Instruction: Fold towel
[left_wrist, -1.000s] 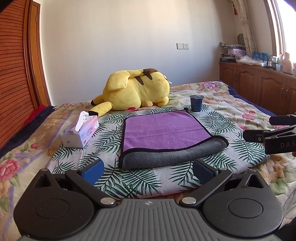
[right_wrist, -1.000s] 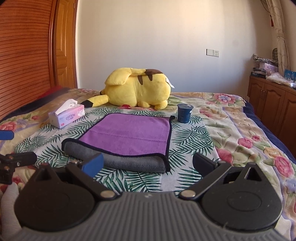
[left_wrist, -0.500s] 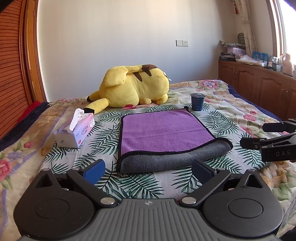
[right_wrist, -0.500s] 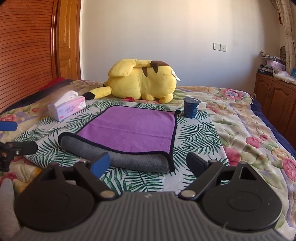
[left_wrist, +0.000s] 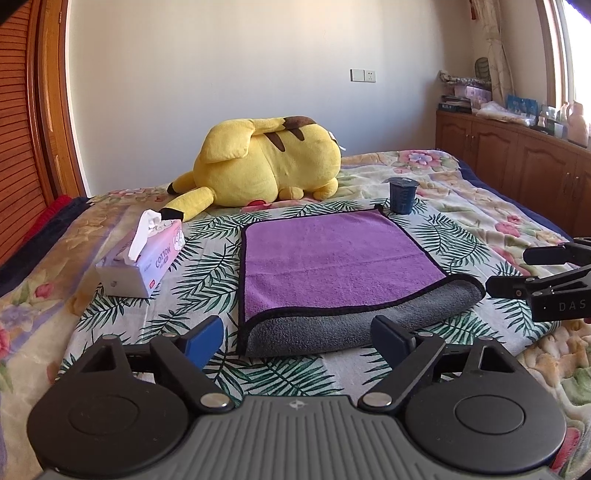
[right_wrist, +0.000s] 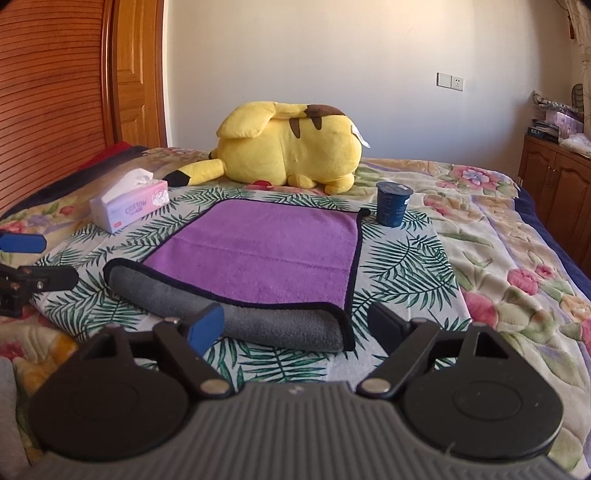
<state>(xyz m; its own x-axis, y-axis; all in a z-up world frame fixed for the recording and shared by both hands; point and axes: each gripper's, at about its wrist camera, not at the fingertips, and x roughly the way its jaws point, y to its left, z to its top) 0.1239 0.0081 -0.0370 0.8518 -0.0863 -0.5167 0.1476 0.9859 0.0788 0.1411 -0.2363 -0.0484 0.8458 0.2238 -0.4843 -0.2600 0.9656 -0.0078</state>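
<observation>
Left of your left gripper fingers sits the pink-and-white cardboard tissue box, well apart from the cloth. Dead ahead of those fingers lies the purple-and-grey microfibre towel with black trim, folded once, the grey rolled fold nearest you, purple face up, flat on the leaf-print bedspread. Since a second ago both cameras have tipped up and drawn back a little; the towel hasn't shifted or changed shape, so I'd judge a fold was just let go and you're resetting for the next one. Left gripper fingers are spread wide, nothing between them; right gripper is the same, wide apart and empty, its fingers straddling the towel's near right corner in the right wrist view. Beyond the towel, the big yellow plush toy lies past the far edge, and the dark blue plastic cup stands just beside the far right corner. Edges: left and right black-trimmed sides are both exposed and reachable. Open bedspread left and right of the fingers leaves room; folding away from you risks bumping the cup. The wooden cabinet at far right is well clear.
</observation>
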